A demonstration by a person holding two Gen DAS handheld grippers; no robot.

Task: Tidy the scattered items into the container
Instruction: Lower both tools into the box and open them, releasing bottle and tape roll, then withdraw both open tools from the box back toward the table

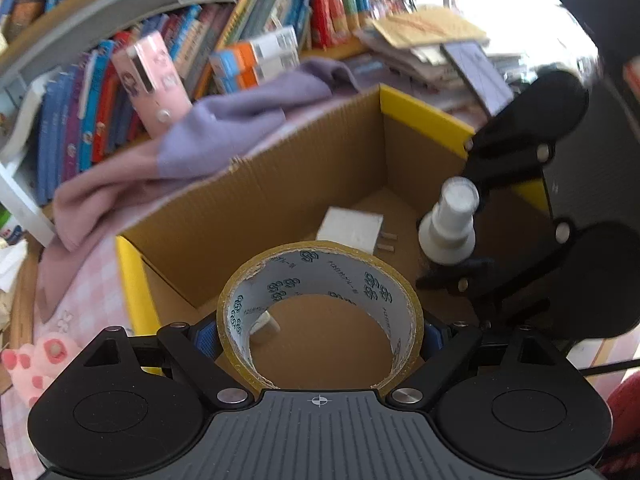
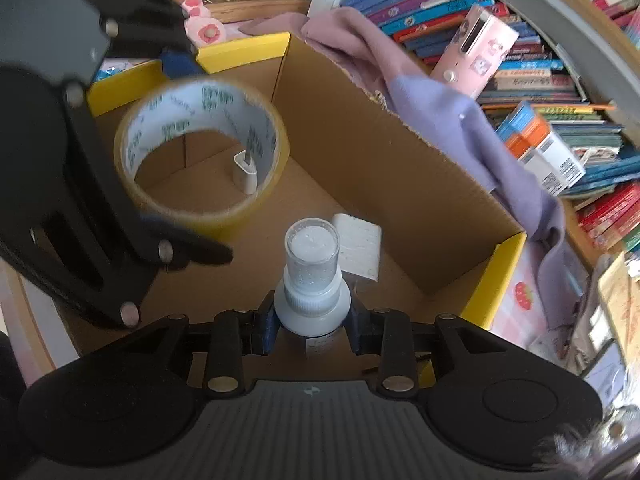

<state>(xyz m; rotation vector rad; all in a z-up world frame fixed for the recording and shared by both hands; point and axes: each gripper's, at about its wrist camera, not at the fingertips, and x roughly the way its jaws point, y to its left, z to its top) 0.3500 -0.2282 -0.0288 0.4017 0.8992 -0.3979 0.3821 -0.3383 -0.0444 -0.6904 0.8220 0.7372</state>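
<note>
- Clearly, our left gripper [image 1: 320, 332] is clamped on a roll of tape [image 1: 320, 316], its blue pads pressing the roll's outer sides with the jaws set wide; the roll's open core faces the camera.
- Our right gripper [image 2: 310, 326] is clamped on a small white spray bottle [image 2: 312, 280], jaws drawn close on the bottle's body, the clear cap pointing away from the gripper.
- We hold both things above the open cardboard box [image 2: 400, 168], neither touching its floor as far as we can tell; in the right wrist view the tape hangs over the box's far left part and the bottle over its near middle.
- On the box floor we see a white charger plug [image 2: 244, 172], showing through the tape's core, and a flat white block [image 2: 358, 246] just beyond the bottle's cap.
- The box has yellow-edged flaps [image 1: 424, 118] at its corners.
- Over the box's long wall a pink and lilac cloth [image 1: 224, 124] lies draped, touching its top edge.
- Beyond the cloth, a pink case [image 1: 154, 80] leans against a shelf of books [image 2: 452, 8].
- Near the box's left outer corner we see a pink paw-shaped plush [image 1: 38, 360] lying on a pink checked cover [image 1: 88, 292].
</note>
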